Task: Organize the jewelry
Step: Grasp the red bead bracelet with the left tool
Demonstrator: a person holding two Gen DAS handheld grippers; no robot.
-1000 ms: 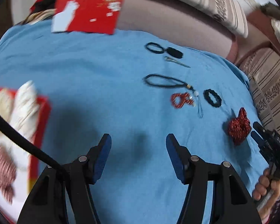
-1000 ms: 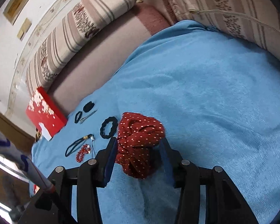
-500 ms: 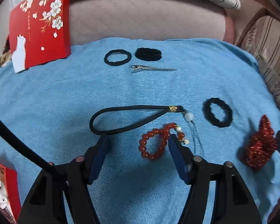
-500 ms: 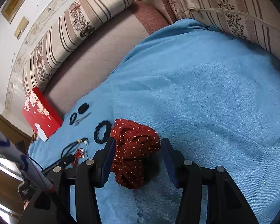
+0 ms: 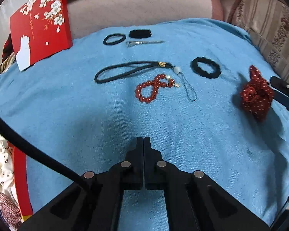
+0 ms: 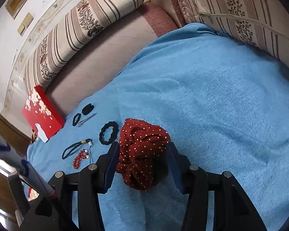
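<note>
The red polka-dot scrunchie (image 6: 142, 154) lies on the blue blanket (image 6: 221, 96), between the spread fingers of the right gripper (image 6: 142, 165); the left-hand finger seems to touch the fabric, while the other stands clear, so nothing is gripped yet. It looks soft, light and bunched, likely to squash rather than slip, so closing across its thick middle seems safest. The left gripper (image 5: 144, 148) is clenched on nothing, hovering above the blanket. Beyond it lies the red bead bracelet (image 5: 154, 90), hard, smooth and probably slippery; pinching across 1 strand of beads should work best.
</note>
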